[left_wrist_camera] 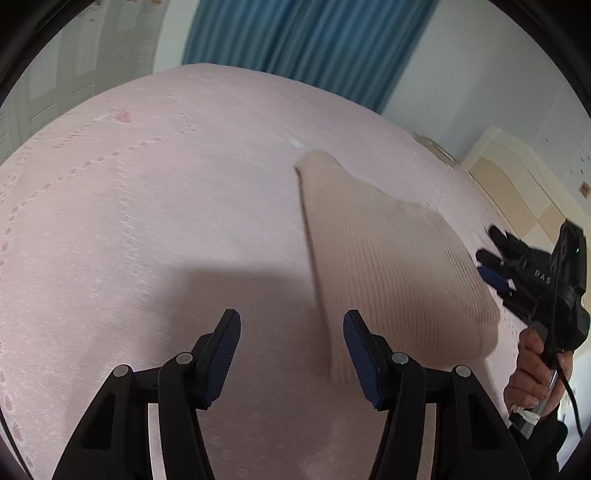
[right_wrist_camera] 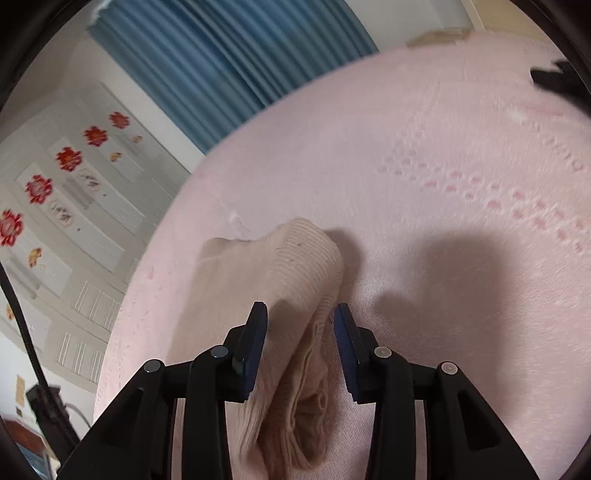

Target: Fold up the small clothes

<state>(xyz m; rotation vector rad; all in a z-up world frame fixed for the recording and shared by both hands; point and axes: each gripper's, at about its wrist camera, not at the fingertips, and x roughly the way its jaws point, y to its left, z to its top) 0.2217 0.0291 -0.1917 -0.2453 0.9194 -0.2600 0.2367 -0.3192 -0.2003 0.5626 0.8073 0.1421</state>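
Beige ribbed garment lies on the pink bed, partly flattened, no finished fold visible. Your left tool stands apart and empty beside it; your right tool straddles its bunched edge, pads not yet pressing.

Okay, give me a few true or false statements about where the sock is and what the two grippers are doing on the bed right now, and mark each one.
1. The beige ribbed sock lies on a pink bedspread. True.
2. The left gripper is clamped on the sock. False: its jaws stand open over bare bedspread, the sock beside its right finger.
3. The sock's cuff end lies between the fingers of the right gripper. True, though its pads do not press on it.
4. The curtain beyond the bed is red. False: it is blue.
5. The sock is rolled into a ball. False: it lies stretched out.
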